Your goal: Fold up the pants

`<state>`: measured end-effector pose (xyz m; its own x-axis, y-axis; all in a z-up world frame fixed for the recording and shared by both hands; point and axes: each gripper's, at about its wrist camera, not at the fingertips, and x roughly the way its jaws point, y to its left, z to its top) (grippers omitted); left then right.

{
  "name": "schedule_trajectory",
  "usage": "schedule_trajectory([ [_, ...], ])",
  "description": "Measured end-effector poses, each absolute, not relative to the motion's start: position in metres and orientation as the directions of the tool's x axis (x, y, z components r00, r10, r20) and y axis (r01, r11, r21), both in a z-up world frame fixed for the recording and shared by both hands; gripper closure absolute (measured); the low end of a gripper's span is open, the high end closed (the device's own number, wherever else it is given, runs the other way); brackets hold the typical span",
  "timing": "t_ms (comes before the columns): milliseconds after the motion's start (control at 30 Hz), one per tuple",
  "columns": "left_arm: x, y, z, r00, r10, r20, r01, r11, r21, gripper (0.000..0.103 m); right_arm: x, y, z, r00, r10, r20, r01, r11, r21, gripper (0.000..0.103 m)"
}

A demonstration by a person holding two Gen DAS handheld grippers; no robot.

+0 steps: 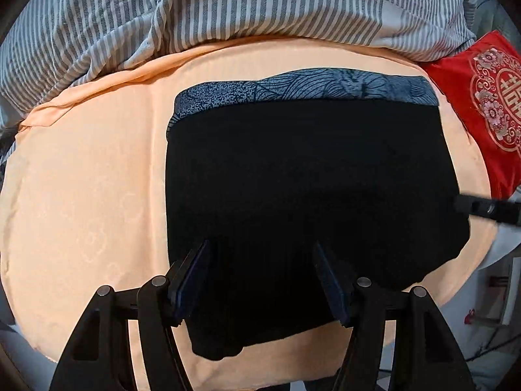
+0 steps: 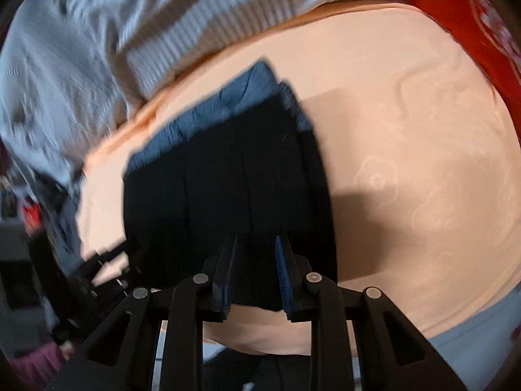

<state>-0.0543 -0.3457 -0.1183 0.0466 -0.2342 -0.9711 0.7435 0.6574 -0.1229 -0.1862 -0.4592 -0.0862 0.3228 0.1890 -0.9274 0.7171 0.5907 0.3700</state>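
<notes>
Risks, as I judged them from the two wrist views.

Bed sheet (image 1: 81, 179): peach, smooth, with a faint woven flower pattern. I judged it slippery enough that the folded stack could slide if I dragged instead of lifting.

Striped duvet (image 1: 162, 9): grey and white, rumpled, heaped along the far edge of the sheet. A fold thrown too far could have landed against it.

Black pants (image 1: 293, 179): matte, soft, already folded into a thick block in the middle of the sheet, their near edge under my tongs. They lay on a blue patterned garment (image 1: 309, 86), whose band showed along their far edge. I judged that a deep pinch might catch this lower piece too and pull both out of square. Dark layers hid their own edges, so picking one layer only looked hard.

Red cushion (image 1: 482, 107): embroidered with pale flowers, just beside the far right corner of the stack; a wide swing could have snagged it.

Left tongs (image 1: 260, 254): spread wide over the near edge of the pants, gripping nothing.

Right tongs (image 2: 255, 244): partly open, a clear gap between the ribbed blue pads (image 2: 282, 270), poised at the right part of the near edge; I saw no cloth pinched. That view was blurred, so a misjudged grab was possible.
</notes>
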Motion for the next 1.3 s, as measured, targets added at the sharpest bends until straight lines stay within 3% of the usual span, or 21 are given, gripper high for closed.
schedule_trajectory([
  [333,-0.063,-0.354,-0.113,0.084,-0.177,-0.981,0.752,0.656,-0.055,0.036,-0.177,-0.449,-0.100,0.235,0.115,-0.965,0.709,0.659,0.251,0.076],
  [433,-0.065,-0.351,-0.104,0.084,-0.171,-0.982,0.739,0.672,-0.054,0.017,-0.176,-0.445,-0.094,0.236,0.114,-0.965,0.726,0.639,0.253,0.067],
  [633,-0.072,-0.340,-0.079,0.082,-0.144,-0.986,0.733,0.680,-0.038,0.017,-0.181,-0.427,-0.071,0.225,0.105,-0.969,0.737,0.632,0.240,0.052],
  [700,-0.072,-0.334,-0.072,0.084,-0.134,-0.987,0.729,0.684,-0.030,0.002,-0.182,-0.418,-0.058,0.220,0.089,-0.972,0.734,0.641,0.225,0.045],
  [733,-0.073,-0.331,-0.066,0.093,-0.134,-0.987,0.724,0.690,-0.025,0.000,-0.182,-0.415,-0.054,0.219,0.080,-0.972,0.733,0.645,0.218,0.044],
  [967,-0.078,-0.311,-0.037,0.100,-0.126,-0.987,0.720,0.694,-0.015,0.000,-0.185,-0.395,-0.020,0.227,0.018,-0.974,0.755,0.629,0.188,0.022],
  [1167,-0.081,-0.304,-0.018,0.096,-0.135,-0.986,0.716,0.697,-0.026,0.000,-0.184,-0.387,0.000,0.193,-0.038,-0.980,0.762,0.635,0.126,0.014],
  [1267,-0.084,-0.304,-0.009,0.122,-0.130,-0.984,0.715,0.699,-0.004,0.000,-0.184,-0.384,0.011,0.180,-0.070,-0.981,0.756,0.647,0.093,0.000],
  [1300,-0.085,-0.305,-0.006,0.124,-0.127,-0.984,0.712,0.703,0.000,0.000,-0.184,-0.383,0.014,0.174,-0.079,-0.982,0.753,0.653,0.081,0.000],
])
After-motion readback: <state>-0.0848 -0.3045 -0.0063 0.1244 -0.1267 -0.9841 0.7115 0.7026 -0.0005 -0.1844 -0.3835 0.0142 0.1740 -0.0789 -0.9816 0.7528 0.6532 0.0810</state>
